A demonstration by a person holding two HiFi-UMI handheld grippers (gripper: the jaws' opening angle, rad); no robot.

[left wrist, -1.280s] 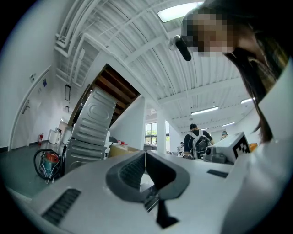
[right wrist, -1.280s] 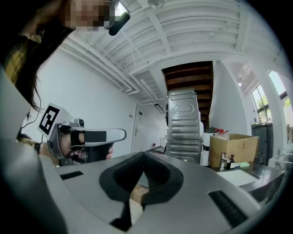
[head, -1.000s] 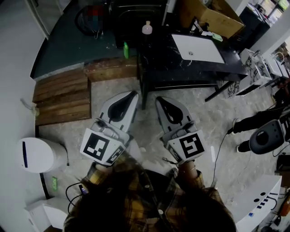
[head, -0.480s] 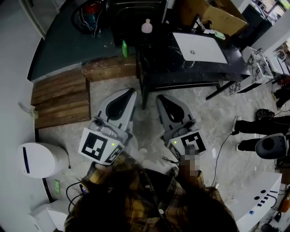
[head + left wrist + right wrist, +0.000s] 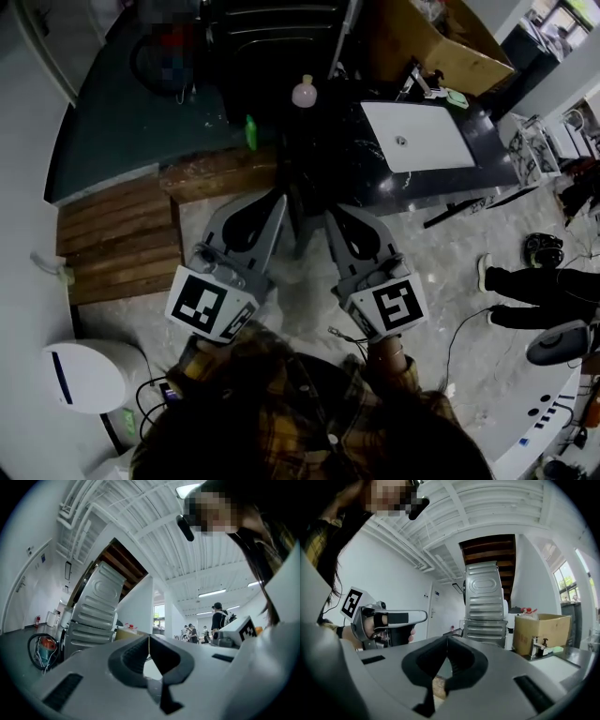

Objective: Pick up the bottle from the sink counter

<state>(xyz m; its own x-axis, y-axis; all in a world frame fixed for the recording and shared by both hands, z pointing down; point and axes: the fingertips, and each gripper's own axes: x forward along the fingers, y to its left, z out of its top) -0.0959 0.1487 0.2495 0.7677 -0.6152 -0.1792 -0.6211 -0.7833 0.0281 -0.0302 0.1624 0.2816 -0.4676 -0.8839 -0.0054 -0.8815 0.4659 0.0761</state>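
Both tongs are shut and empty: the left gripper and the right gripper point forward side by side at the person's front, each with its jaws pressed together and nothing between them, as each gripper view confirms. Ahead of them stands the dark sink counter, its white basin set toward the right end and a cardboard box behind it. The bottle, pale with a pinkish cast, stands upright at the counter's far left end, well apart from both sets of tips and clear of the basin. Seen from the head view, it lies straight ahead, almost on the line that runs between the two grippers, so neither hand is plainly nearer; the left may have a slight edge. Its long axis runs vertical, so level jaws would need to open and close across its body from the sides. A small green bottle sits on the lower dark platform to the left, off the counter, and should not be mistaken for the target.
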